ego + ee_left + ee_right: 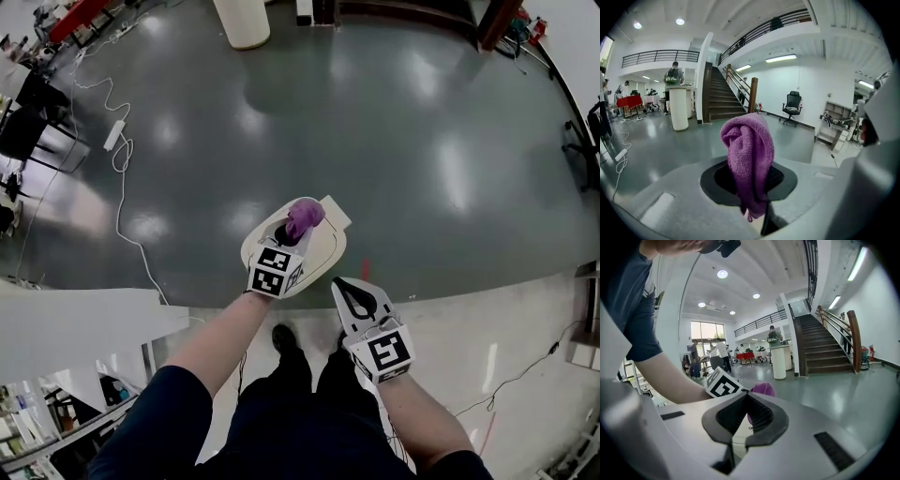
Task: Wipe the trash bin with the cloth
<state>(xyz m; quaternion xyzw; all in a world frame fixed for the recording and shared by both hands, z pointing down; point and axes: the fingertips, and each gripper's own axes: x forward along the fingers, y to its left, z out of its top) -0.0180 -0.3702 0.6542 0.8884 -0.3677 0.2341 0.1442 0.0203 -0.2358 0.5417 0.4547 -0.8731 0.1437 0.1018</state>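
Observation:
A cream, oval-topped trash bin (323, 251) stands on the grey floor just ahead of my feet. A bunched purple cloth (305, 217) sticks up over the bin's top with my left gripper (292, 231) shut on it. In the left gripper view the cloth (749, 154) rises from between the jaws of the left gripper (754, 187) and hides the bin. My right gripper (345, 287) hangs to the right of the bin, near its rim, shut and holding nothing. The right gripper view shows the right gripper (746, 416) with its pads together, and the cloth (762, 390) just beyond.
A white round pillar (242, 21) stands far ahead. A power strip with a white cable (114, 137) trails across the floor at the left. A white table edge (75, 317) lies at my left. Stairs (719, 96) and an office chair (792, 105) are far off.

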